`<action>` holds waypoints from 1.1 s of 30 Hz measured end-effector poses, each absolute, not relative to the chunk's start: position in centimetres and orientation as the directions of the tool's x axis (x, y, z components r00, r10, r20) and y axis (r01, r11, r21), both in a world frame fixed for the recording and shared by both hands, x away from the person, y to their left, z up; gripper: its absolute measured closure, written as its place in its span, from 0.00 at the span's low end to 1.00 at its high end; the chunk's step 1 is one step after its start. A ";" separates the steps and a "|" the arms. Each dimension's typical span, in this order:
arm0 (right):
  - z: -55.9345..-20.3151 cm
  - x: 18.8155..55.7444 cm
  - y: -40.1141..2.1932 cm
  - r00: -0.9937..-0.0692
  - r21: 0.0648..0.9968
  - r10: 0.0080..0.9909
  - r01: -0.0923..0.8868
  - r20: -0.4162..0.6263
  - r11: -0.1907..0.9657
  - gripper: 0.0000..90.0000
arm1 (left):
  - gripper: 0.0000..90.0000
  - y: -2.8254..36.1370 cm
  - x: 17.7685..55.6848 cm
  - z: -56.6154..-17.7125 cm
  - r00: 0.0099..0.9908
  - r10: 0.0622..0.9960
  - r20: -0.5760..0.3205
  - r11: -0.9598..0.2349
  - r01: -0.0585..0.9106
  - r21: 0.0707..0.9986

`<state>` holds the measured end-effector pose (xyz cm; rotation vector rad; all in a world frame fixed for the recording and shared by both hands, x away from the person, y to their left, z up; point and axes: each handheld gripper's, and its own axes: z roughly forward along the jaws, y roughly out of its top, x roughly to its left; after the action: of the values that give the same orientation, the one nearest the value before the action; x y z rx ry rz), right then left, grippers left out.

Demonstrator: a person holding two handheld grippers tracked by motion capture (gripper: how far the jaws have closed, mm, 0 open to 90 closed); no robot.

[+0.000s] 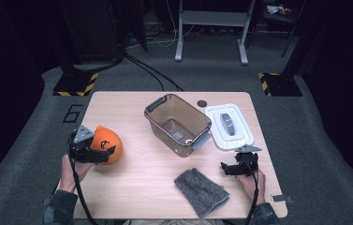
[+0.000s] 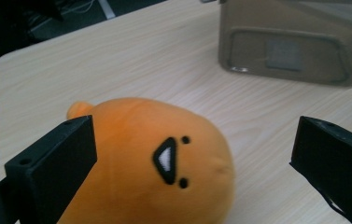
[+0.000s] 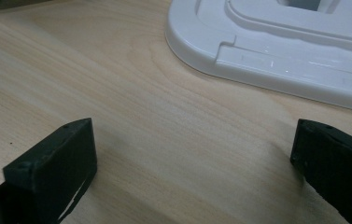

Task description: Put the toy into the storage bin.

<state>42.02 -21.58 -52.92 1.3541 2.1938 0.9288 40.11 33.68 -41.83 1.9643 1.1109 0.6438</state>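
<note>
Plush toy (image 1: 106, 143) first, at the left side of the wooden table (image 1: 132, 187): a round orange thing with a small stitched face, lying on the tabletop near the left edge. The left gripper (image 1: 100, 153) is at the toy, its jaws spread wide; in the left gripper view one jaw stands against the toy's (image 2: 150, 163) side and the other stands well off it with bare table between, so the claw is released and grips nothing.

Toward the middle stands a clear brownish plastic box (image 1: 178, 123), open at the top, set at an angle. In front of it, near the table's near edge, lies a folded grey cloth (image 1: 201, 191). A small dark round disc (image 1: 202, 103) sits by the far edge behind the box.

Just right of the box lies a white lid (image 1: 229, 125), flat on the table. The right gripper (image 1: 228, 168) is low over bare wood just in front of the lid (image 3: 276, 42), its jaws apart and holding nothing.
</note>
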 end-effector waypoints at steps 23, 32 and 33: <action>-52.9 42.0 -21.6 -0.450 0.714 0.893 0.628 0.010 0.309 0.00 | 0.39 35.6 43.0 -46.8 0.420 0.905 -0.068 -0.230 0.619 0.751; -52.9 42.0 -21.6 -0.451 0.714 0.893 0.628 0.010 0.309 0.00 | 0.66 34.6 42.6 -46.9 0.418 0.908 -0.001 -0.278 0.605 0.746; -52.9 42.0 -21.6 -0.451 0.714 0.893 0.628 0.010 0.309 0.00 | 0.68 34.5 42.5 -46.8 0.419 0.908 0.009 -0.282 0.595 0.753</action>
<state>42.01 -21.57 -52.92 1.3556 2.1933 0.9291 42.52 34.53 -46.83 1.9927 1.2695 0.5874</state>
